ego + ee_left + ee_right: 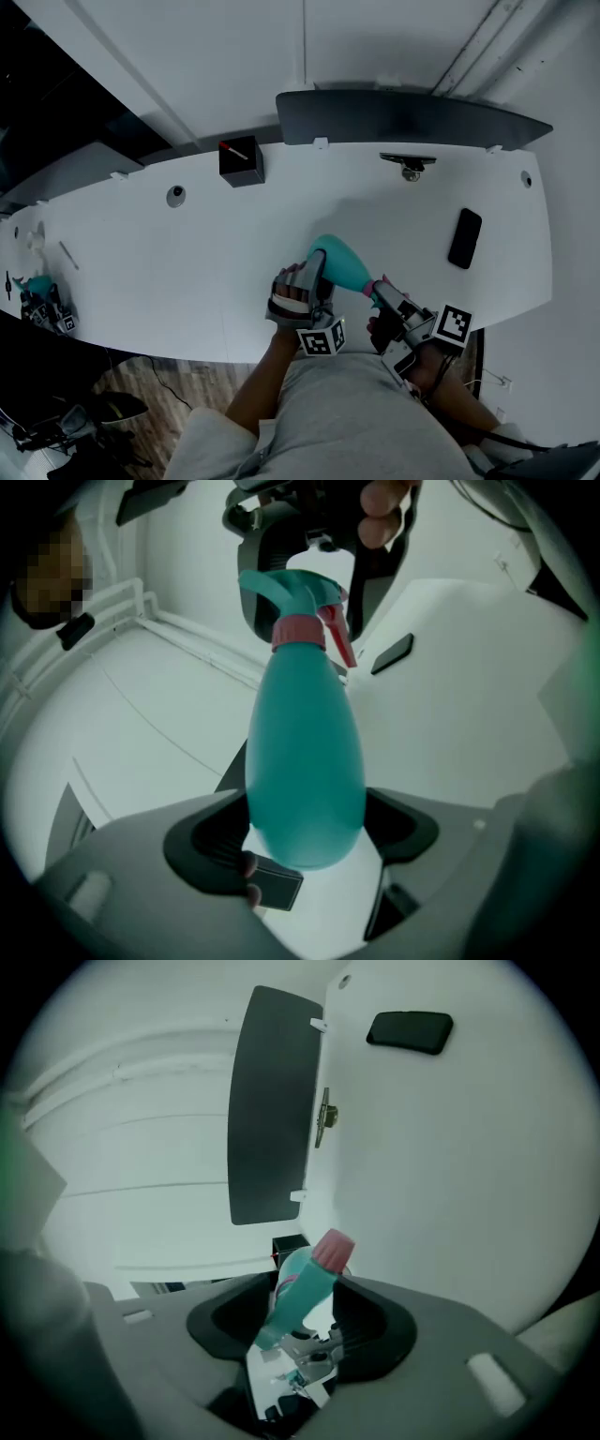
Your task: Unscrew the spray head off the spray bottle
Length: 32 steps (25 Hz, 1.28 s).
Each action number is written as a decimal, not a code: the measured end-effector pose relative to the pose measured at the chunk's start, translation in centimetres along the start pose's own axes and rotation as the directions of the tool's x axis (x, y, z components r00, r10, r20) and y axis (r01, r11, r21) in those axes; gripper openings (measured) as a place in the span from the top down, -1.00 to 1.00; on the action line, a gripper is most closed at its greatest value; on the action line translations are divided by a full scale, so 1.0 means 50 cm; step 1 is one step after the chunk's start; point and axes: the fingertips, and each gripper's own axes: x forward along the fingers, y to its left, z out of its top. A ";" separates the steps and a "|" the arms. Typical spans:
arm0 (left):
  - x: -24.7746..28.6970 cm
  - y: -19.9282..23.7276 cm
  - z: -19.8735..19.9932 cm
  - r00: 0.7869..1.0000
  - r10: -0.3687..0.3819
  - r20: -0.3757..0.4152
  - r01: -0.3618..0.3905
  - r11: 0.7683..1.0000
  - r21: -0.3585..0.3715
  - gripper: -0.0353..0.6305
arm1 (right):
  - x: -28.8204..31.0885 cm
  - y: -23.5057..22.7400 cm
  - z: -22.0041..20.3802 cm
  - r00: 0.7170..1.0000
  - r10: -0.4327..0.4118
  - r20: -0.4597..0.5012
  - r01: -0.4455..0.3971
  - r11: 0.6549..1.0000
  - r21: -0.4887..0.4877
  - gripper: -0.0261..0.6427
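A teal spray bottle (336,262) hangs tilted over the white table (169,272), its fat base held in my left gripper (317,269). In the left gripper view the bottle (305,761) runs away from the jaws to a pink collar (298,630), a teal spray head (286,588) and a red trigger (339,639). My right gripper (314,560) stands round that head with space on both sides. In the right gripper view the bottle (295,1297) and its pink collar (331,1249) lie between the open right gripper (305,1321), with neither pad touching.
A black phone (465,237) lies at the table's right. At the back are a small black box (241,161), a metal fitting (409,164) and a dark panel (403,117). Small teal and dark items (39,298) sit at the far left edge.
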 end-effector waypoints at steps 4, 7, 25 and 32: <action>-0.005 -0.020 0.000 0.999 -0.040 -0.003 0.040 0.999 -0.002 -0.24 | 0.017 0.013 -0.009 0.995 -0.041 -0.088 0.009 0.943 -0.332 0.54; -0.008 -0.028 0.006 0.997 -0.071 0.015 0.072 0.997 -0.035 -0.24 | 0.014 0.025 -0.022 0.973 -0.165 -0.163 -0.014 0.659 -0.752 0.54; -0.012 -0.071 -0.013 0.963 -0.264 0.053 0.266 0.898 -0.351 -0.23 | -0.016 0.050 -0.065 0.952 -0.304 0.036 -0.243 -0.821 -0.516 0.54; -0.009 -0.028 -0.051 0.971 -0.238 0.026 0.204 0.768 -0.607 -0.23 | -0.073 0.114 -0.046 0.995 -0.076 -0.066 -0.100 -0.624 -0.775 0.54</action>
